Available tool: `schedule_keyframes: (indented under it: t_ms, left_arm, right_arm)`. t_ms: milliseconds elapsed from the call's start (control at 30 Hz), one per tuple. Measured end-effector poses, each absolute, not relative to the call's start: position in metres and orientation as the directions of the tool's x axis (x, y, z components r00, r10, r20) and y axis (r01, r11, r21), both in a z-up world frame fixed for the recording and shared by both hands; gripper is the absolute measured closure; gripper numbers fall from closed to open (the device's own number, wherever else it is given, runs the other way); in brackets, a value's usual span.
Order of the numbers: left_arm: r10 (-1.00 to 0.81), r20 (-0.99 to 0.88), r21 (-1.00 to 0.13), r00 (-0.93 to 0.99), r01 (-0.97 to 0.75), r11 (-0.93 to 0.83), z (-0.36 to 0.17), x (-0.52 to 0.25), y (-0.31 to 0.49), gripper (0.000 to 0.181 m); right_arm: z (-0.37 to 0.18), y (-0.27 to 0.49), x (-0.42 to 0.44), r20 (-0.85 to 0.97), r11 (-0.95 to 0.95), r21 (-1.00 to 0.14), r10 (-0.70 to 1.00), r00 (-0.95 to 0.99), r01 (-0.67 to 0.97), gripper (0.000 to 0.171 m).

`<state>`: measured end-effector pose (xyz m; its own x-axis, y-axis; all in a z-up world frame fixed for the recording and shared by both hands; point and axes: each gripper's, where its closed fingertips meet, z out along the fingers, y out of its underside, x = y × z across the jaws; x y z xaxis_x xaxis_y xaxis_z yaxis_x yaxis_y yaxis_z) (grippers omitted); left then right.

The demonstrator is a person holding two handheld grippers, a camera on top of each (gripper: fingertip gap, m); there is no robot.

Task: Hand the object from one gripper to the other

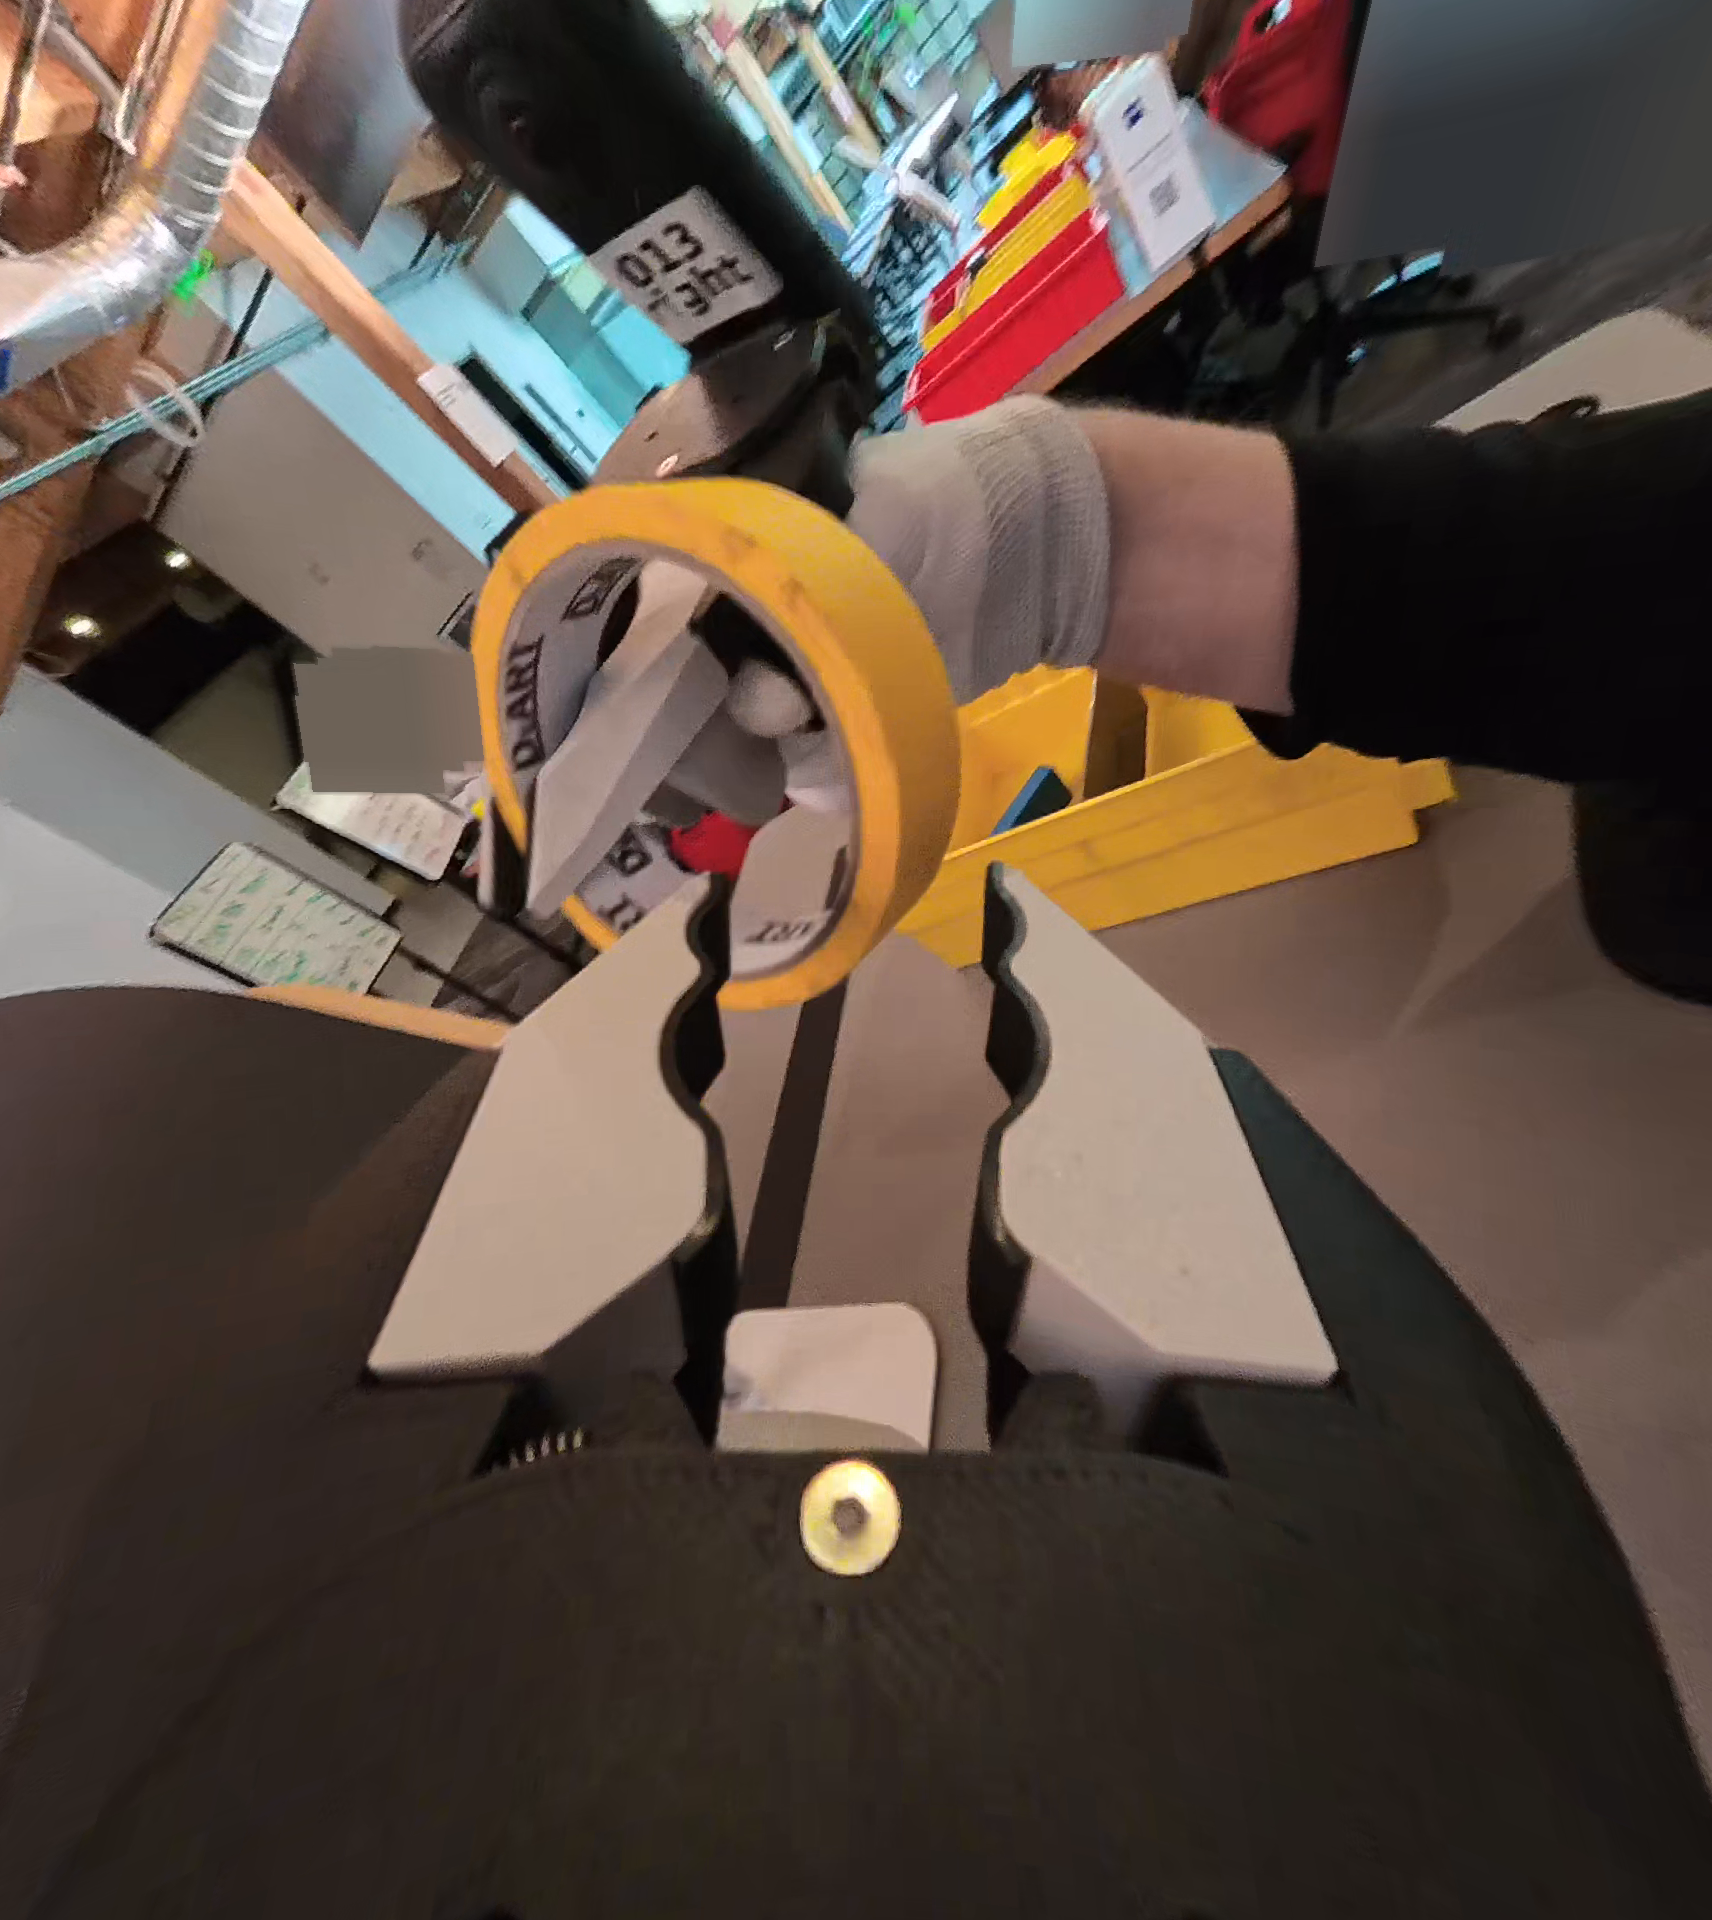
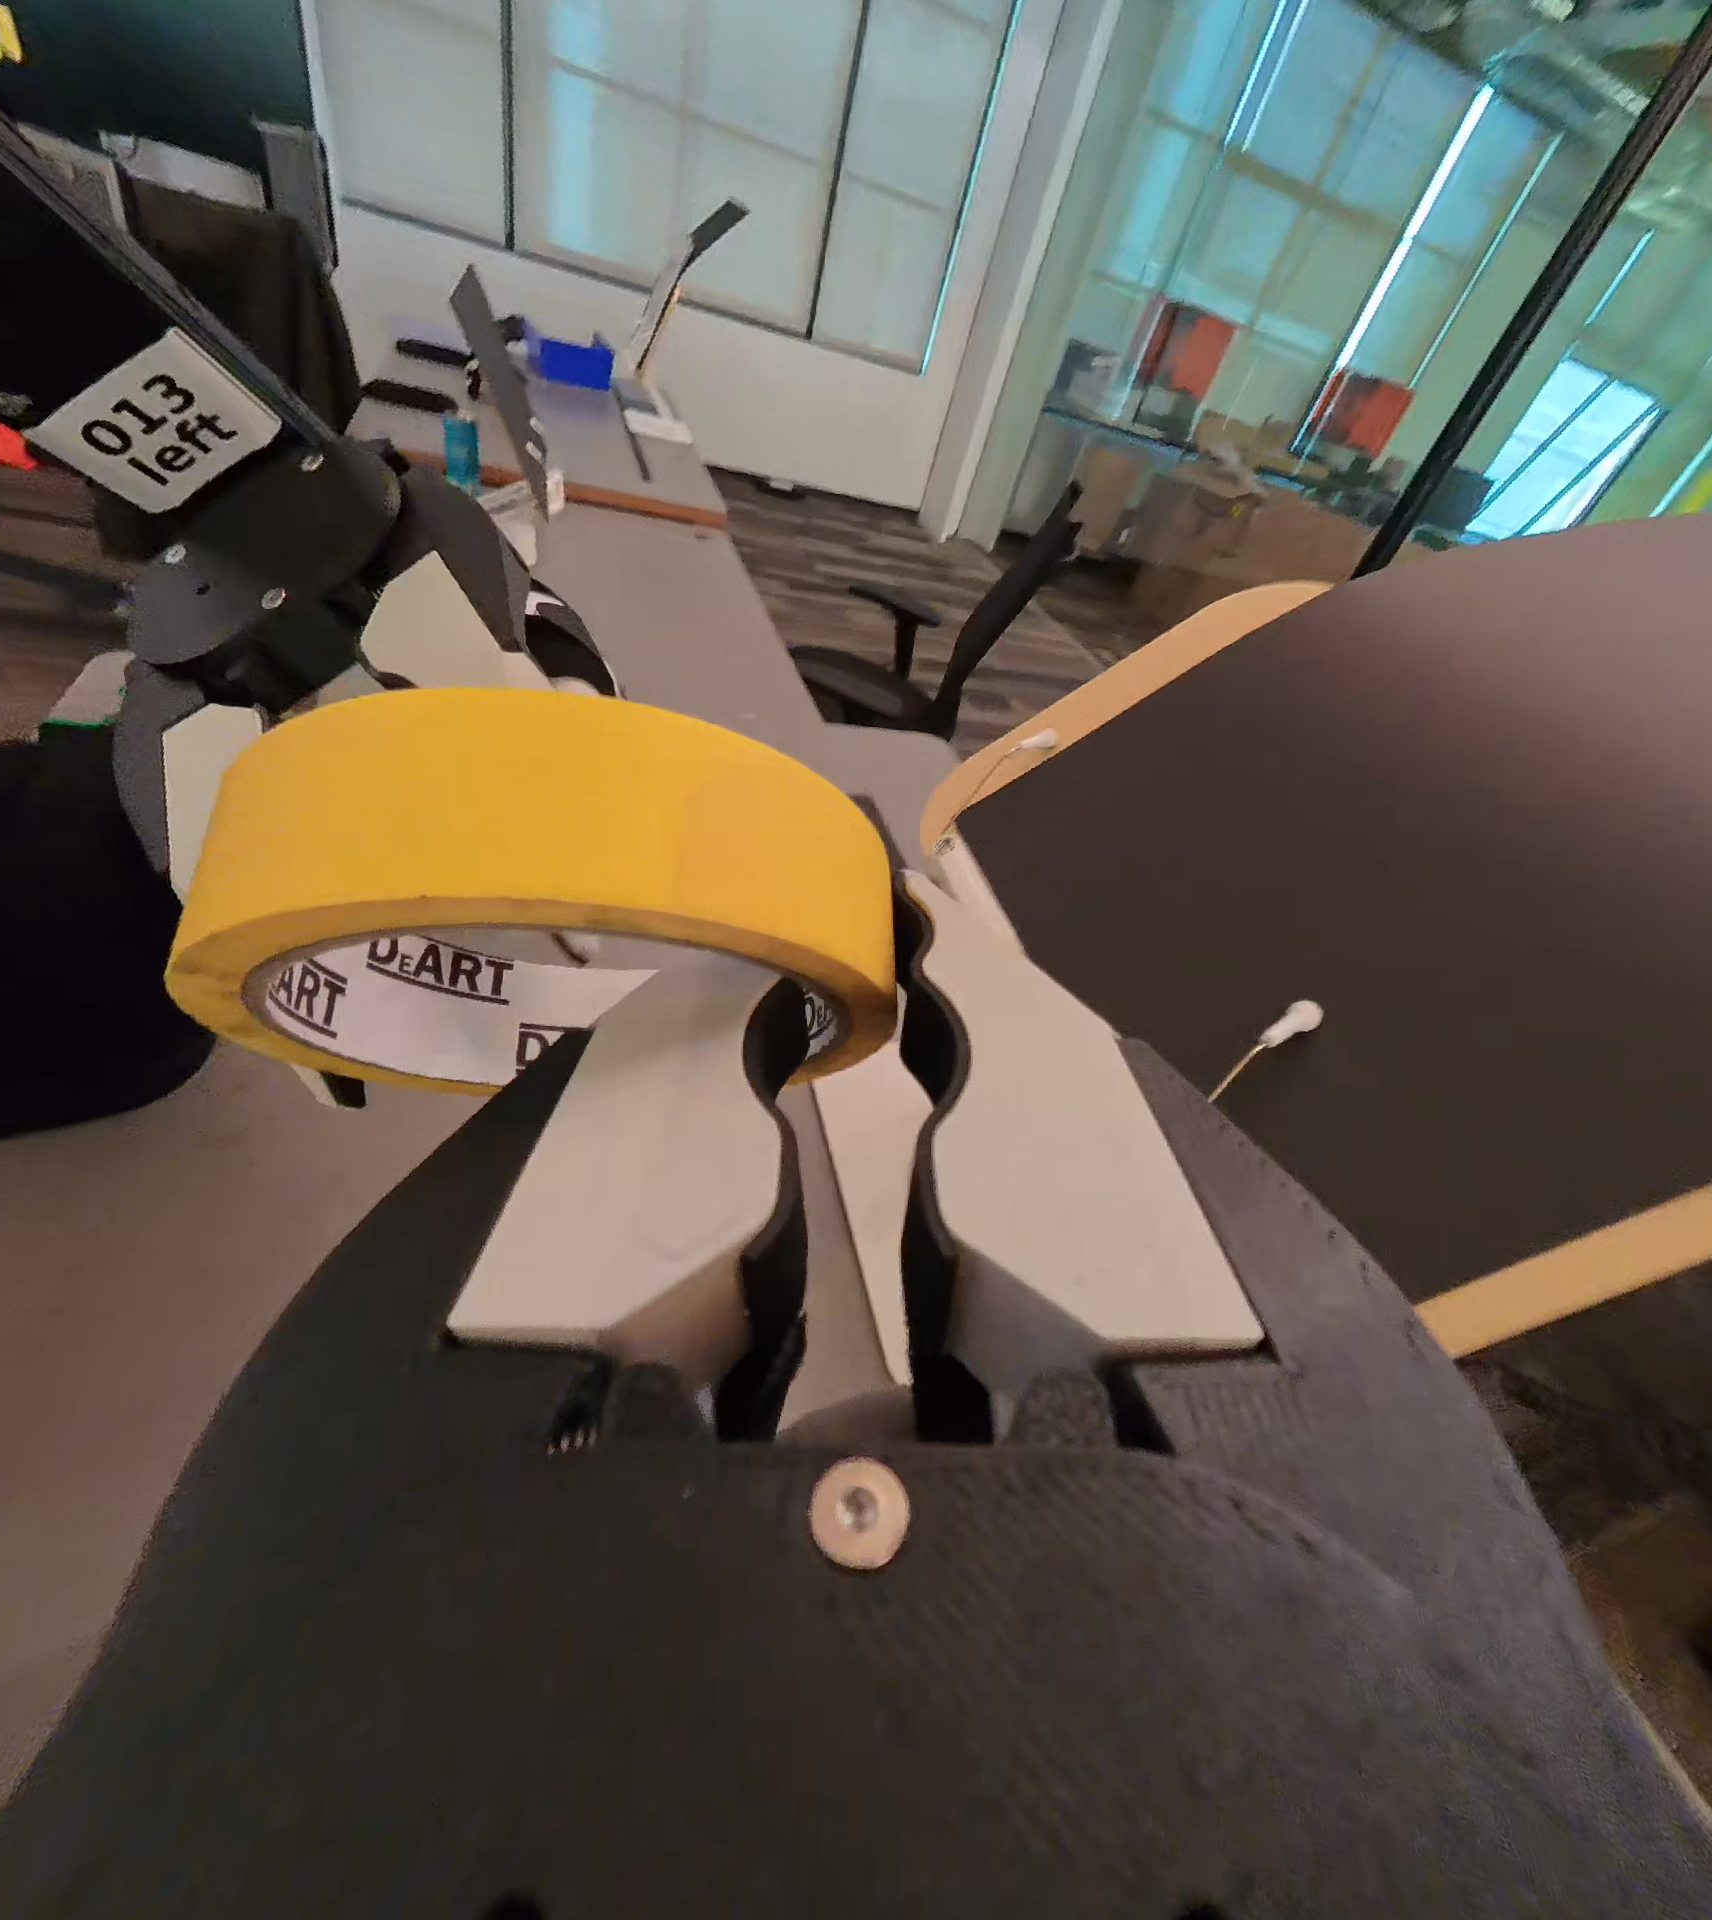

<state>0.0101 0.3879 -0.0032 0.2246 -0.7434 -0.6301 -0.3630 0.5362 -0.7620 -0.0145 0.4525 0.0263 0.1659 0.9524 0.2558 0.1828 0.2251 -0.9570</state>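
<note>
A yellow roll of masking tape (image 1: 899, 665) with a white printed core is held in the air above a grey table. My right gripper (image 2: 852, 940) is shut on the roll's wall (image 2: 540, 821), one finger inside the ring and one outside. In the left wrist view its inner finger (image 1: 623, 748) shows through the ring. My left gripper (image 1: 852, 878) is open. The roll's lower edge dips between its fingertips, close to the left finger, without being clamped. In the right wrist view the left gripper's fingers (image 2: 192, 790) spread behind the far side of the roll.
A white-gloved hand (image 1: 987, 540) with a black sleeve holds the right gripper. A yellow bin (image 1: 1195, 821) lies on the table behind, with red bins (image 1: 1028, 301) farther back. A dark panel (image 2: 1403, 883) stands right of the right gripper, an office chair (image 2: 935, 644) beyond.
</note>
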Motion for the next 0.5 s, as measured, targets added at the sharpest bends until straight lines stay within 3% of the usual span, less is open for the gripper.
schedule_keyframes:
  t_ms: [100,167,233,367,500]
  left_arm:
    - [-0.756,-0.626,-0.762,0.190,-0.355,0.542,-0.012,0.020,0.384,0.147]
    - [-0.753,-0.644,-0.735,0.135,-0.385,0.559,-0.023,0.024,0.380,0.165]
    - [-0.748,-0.651,-0.721,0.129,-0.412,0.557,-0.029,0.026,0.383,0.168]
    - [-0.792,-0.585,-0.775,0.175,-0.411,0.481,-0.026,0.021,0.392,0.173]
    - [-0.902,-0.364,-0.924,0.232,-0.207,0.320,0.003,-0.001,0.397,0.174]
  right_arm:
    - [0.016,0.446,-0.021,0.225,0.198,-0.957,0.968,0.110,0.211,0.162]
    - [0.012,0.446,-0.025,0.205,0.180,-0.960,0.974,0.100,0.216,0.162]
    - [0.011,0.449,-0.027,0.212,0.186,-0.960,0.971,0.113,0.211,0.161]
    - [0.034,0.467,-0.023,0.319,0.283,-0.946,0.902,0.291,0.158,0.096]
    - [0.065,0.468,-0.007,0.531,0.503,-0.844,0.733,0.425,0.187,0.095]
